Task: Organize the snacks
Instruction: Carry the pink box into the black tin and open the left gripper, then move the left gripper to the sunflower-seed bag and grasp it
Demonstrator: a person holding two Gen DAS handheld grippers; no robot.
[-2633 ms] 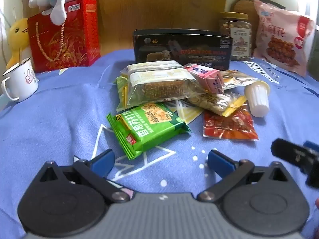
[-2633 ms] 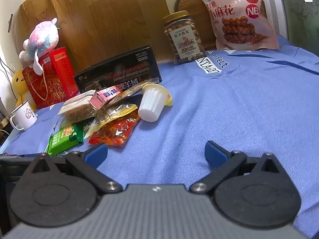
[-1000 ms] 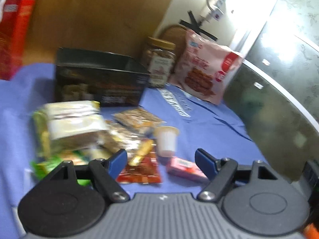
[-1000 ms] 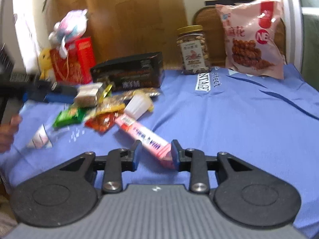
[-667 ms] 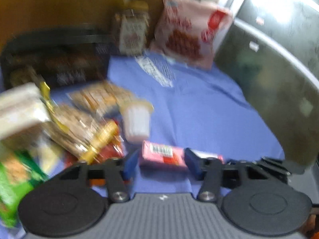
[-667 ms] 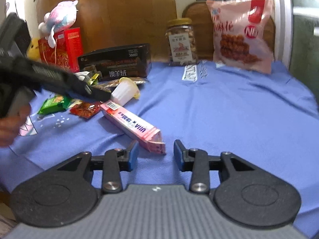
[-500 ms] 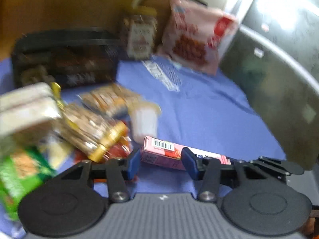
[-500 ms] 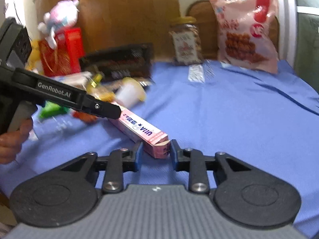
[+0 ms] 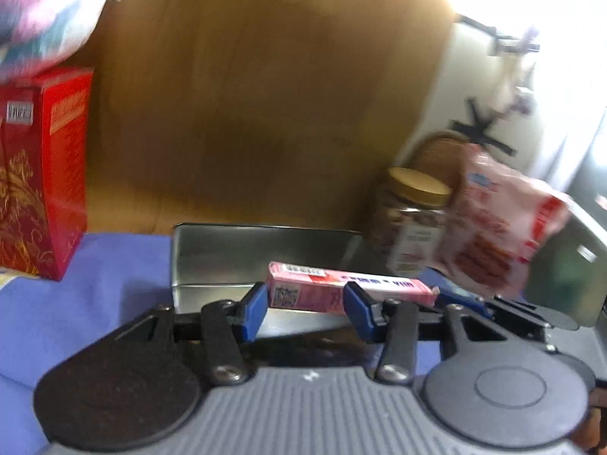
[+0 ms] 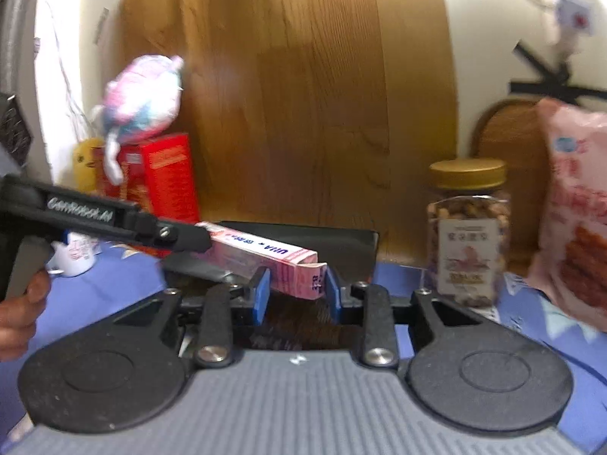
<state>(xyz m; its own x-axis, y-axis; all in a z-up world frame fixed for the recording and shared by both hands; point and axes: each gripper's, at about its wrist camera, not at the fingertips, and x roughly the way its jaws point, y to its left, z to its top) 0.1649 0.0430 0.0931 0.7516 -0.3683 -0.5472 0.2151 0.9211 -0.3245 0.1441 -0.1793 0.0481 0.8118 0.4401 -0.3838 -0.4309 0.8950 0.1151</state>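
A long pink snack box is held by both grippers above the open black tin box. My left gripper is shut on the box's barcode end. My right gripper is shut on the other end of the pink box. In the right wrist view the left gripper's fingers clamp the far end, and the black tin lies just behind and below. The tin's shiny inside shows no contents.
A red gift bag with a plush toy on top stands at the left. A nut jar and a pink snack bag stand at the right, against a wooden board. A white mug sits on the blue cloth.
Both grippers have lifted the pink box off the blue cloth and carried it back over the open black tin. The pile of loose snacks has dropped out of view.
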